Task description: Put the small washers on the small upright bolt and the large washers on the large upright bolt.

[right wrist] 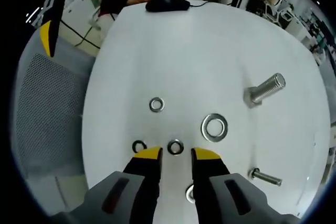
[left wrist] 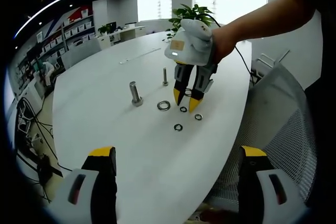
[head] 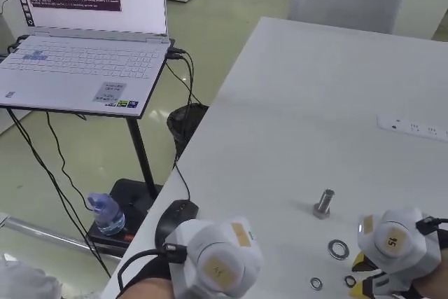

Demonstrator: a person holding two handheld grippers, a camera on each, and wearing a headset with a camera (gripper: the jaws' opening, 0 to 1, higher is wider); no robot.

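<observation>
My right gripper [right wrist: 176, 155] hovers with fingers [right wrist: 148, 154] parted a little and holding nothing. A small washer [right wrist: 175, 147] lies just off the tips, past the large washer [right wrist: 214, 127] from the large bolt [right wrist: 265, 90]. I'd centre the gap over it, drop square and nip its rim lightly. My left gripper [left wrist: 177, 153] is spread wide, empty, well back from that bolt

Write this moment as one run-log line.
right tongs open over small washer | left tongs open, away from washers | large washer loose on table
</observation>
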